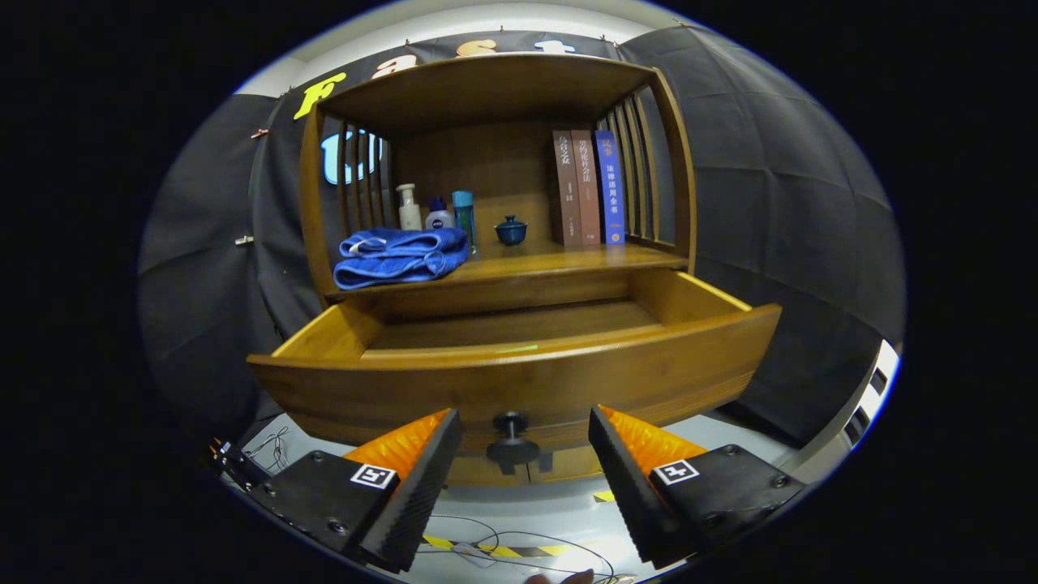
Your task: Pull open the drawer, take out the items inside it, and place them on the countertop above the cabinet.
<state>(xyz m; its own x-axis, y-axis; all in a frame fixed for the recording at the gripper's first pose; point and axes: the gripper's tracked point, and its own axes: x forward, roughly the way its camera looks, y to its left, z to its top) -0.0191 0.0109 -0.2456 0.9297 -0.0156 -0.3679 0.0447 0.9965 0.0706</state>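
The wooden cabinet's drawer [519, 381] stands pulled out toward me; the part of its floor I can see is bare, and its front wall hides the near part. Its dark round knob [511, 442] sits between my fingers, a little ahead of the tips, touching neither. My gripper [525, 434] is open, fingers apart on either side of the knob. On the countertop [559, 259] above the drawer lies a folded blue towel [401, 255] at the left.
Behind the towel stand a white pump bottle [409, 208], a small white-and-blue bottle [439, 216] and a teal bottle [463, 212]. A dark blue lidded cup [511, 231] sits mid-shelf, and three books [588, 186] stand at the right. Cables [503, 547] lie on the floor below.
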